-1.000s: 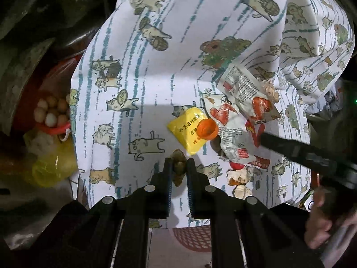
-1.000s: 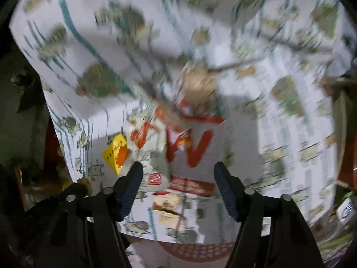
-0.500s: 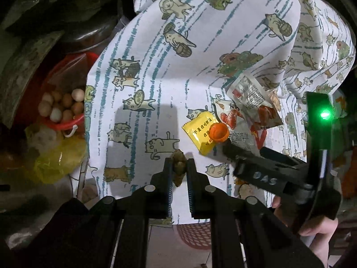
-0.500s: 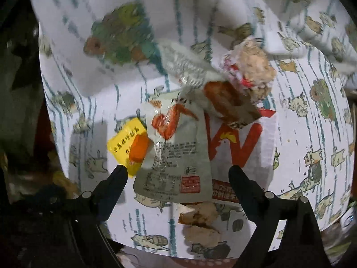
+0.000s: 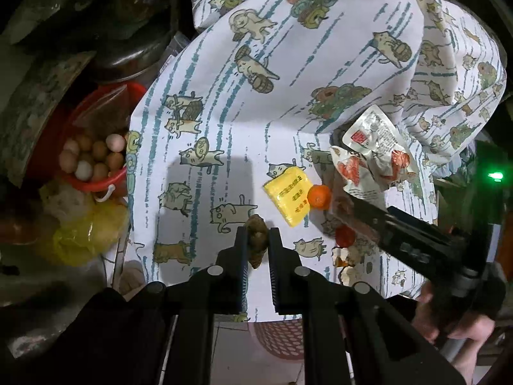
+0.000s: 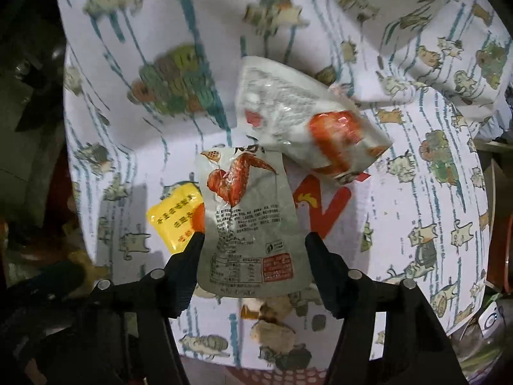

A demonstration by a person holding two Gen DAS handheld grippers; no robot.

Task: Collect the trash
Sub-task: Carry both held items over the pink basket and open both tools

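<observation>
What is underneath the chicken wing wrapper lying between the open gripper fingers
The chicken wing wrapper overlaps an orange cap on a yellow sachet, and a white sheet with red print. Whatever else it covers on the cat-print cloth is hidden.

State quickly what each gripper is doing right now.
Left gripper: shut on a brown scrap.
Right gripper: open, straddling the chicken-wing wrapper.

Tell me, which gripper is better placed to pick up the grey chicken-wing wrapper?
Right. The right gripper is open with the grey chicken-wing wrapper between its fingers; the left gripper is already shut on a brown scrap.
</observation>
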